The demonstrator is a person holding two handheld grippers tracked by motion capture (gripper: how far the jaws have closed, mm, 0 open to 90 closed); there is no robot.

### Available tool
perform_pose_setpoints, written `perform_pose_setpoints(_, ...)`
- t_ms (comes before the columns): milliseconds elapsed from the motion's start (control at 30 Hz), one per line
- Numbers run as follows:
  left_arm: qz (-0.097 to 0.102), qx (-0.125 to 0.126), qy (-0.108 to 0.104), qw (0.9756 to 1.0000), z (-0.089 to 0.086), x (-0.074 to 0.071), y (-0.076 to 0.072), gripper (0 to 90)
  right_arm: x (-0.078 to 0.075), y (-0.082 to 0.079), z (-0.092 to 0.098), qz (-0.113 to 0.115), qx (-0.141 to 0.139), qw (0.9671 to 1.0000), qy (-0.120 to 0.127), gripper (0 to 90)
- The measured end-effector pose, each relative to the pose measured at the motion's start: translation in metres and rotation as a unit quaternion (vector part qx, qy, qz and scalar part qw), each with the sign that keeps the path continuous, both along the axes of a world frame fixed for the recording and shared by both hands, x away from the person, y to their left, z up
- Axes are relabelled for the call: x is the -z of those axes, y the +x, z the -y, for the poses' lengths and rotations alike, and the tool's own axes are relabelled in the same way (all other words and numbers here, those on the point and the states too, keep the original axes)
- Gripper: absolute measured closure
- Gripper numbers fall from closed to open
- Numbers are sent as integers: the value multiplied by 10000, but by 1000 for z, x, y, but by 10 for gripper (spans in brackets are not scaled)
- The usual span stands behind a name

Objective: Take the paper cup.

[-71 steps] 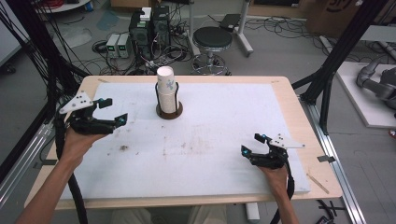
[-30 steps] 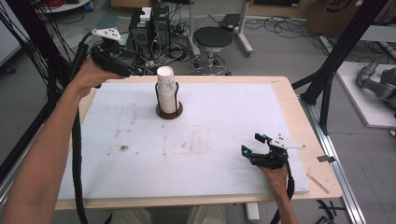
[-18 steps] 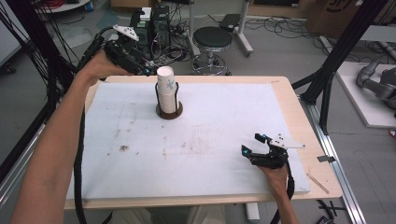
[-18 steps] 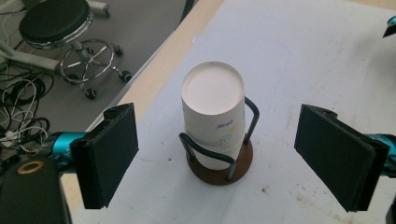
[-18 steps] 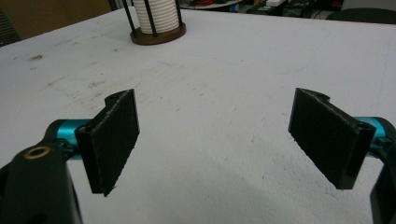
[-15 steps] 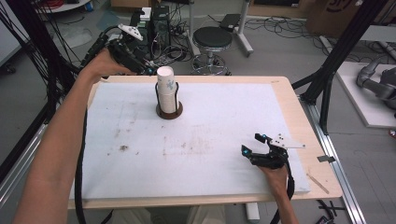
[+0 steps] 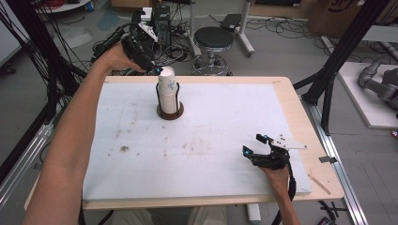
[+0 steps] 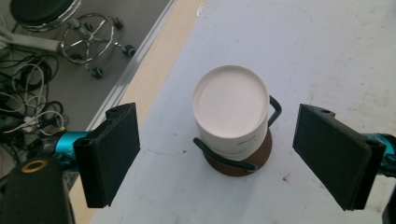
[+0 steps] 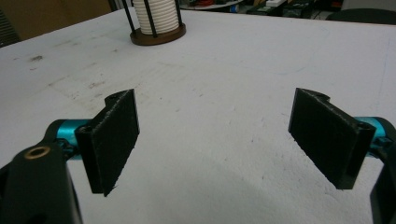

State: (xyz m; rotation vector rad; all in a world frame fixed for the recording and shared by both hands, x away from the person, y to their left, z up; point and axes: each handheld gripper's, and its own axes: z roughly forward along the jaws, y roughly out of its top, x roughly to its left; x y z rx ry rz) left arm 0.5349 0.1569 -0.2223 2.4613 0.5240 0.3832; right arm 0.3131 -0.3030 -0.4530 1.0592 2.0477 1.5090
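A stack of white paper cups, bottoms up, stands in a round brown holder with black wire posts at the far middle of the white mat. My left gripper hovers just behind and above the stack's top. In the left gripper view the top cup lies below and between the two black pads, which stand apart from it; the jaws have just been closing a little. My right gripper rests open on the mat at the near right with nothing between its pads. The holder is far ahead of it.
The white mat covers most of a wooden table. Beyond the far edge are a black stool, cables and equipment on the floor. Black frame posts rise at both sides.
My left hand has swung from the table's left side to the far edge, then rightward to the top of the cup stack. The right gripper has stayed put.
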Motion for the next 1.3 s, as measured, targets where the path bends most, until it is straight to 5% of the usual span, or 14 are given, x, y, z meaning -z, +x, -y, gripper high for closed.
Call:
perform_pose_setpoints(467,-247,54,489,9985,26,24,12,181,0,0,0,9,1,10000,-1,165)
perform_pose_setpoints(967,-405,-9,625,9972,36,37,18,210,0,0,0,15,-8,10000,1,165)
perform_pose_setpoints(1300,-590,-32,529,9968,34,42,19,319,0,0,0,-4,-18,10000,0,165)
